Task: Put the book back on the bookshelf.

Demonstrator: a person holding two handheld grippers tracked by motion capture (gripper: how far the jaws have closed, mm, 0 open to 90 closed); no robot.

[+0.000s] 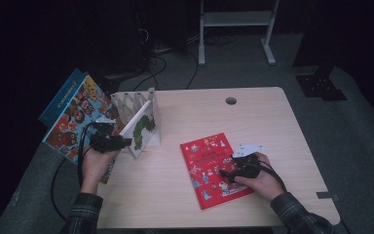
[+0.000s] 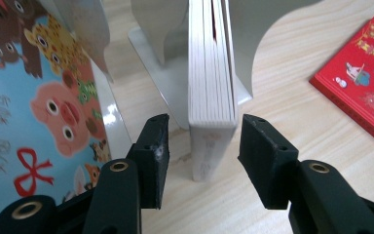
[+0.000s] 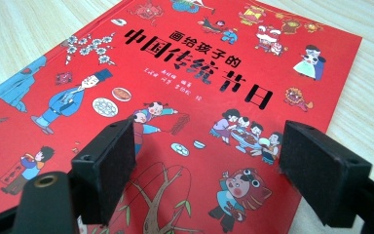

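At the left, a big blue picture book [image 1: 73,114] leans off the table [image 1: 272,126] edge beside the metal book rack [image 1: 141,100]. The left gripper [image 2: 202,146] has its fingers [image 2: 158,146] partly open around a thick white book [image 2: 212,92] standing in the rack, not touching it. To grip well, the fingers should centre on the book's edge before they squeeze. At the right, the right gripper [image 3: 207,165] hovers open and empty over the flat red book [image 3: 185,97].
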